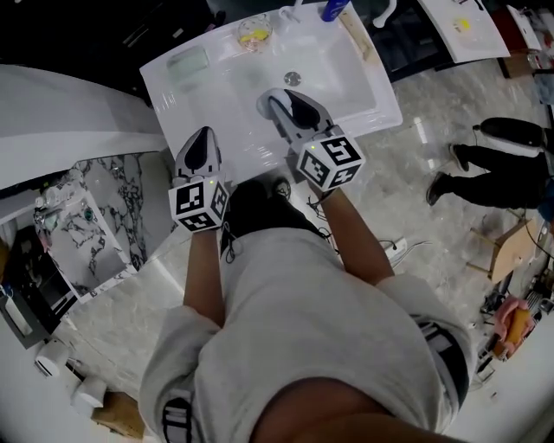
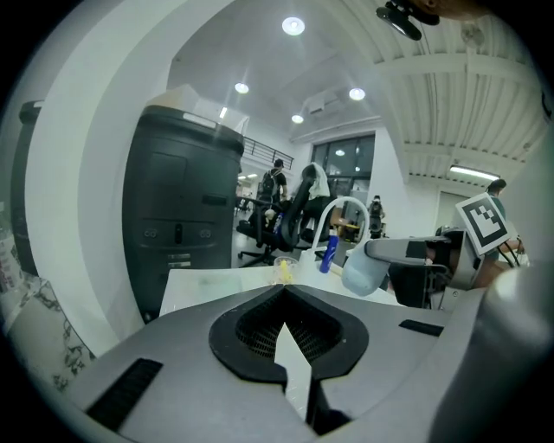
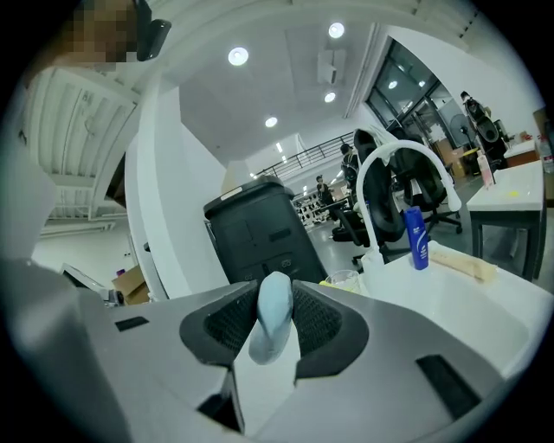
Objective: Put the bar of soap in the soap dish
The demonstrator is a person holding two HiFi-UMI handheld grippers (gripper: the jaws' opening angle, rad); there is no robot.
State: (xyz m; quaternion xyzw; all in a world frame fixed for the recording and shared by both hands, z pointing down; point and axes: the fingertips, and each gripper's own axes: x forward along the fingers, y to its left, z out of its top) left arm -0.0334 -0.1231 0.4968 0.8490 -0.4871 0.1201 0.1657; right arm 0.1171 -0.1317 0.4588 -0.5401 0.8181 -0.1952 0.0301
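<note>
A pale blue bar of soap [image 3: 271, 318] stands on edge between the black pads of my right gripper [image 3: 275, 298], which is shut on it. In the head view that gripper [image 1: 279, 97] hangs over the white basin [image 1: 346, 69], just short of the drain [image 1: 293, 78]. The left gripper view shows the soap [image 2: 365, 268] sticking out of the right gripper's tips. A greenish translucent soap dish [image 1: 189, 60] lies on the sink's far left corner, beyond my left gripper [image 1: 201, 137]. My left gripper [image 2: 283, 290] is shut with nothing in it, over the sink's front left rim.
A glass cup [image 1: 255, 33] with something yellow inside, a blue bottle [image 1: 333, 9] and a wooden brush [image 1: 357, 33] line the sink's back edge beside the white curved faucet [image 3: 381, 173]. A marbled slab [image 1: 112, 203] lies left; a person's legs [image 1: 485, 164] stand at right.
</note>
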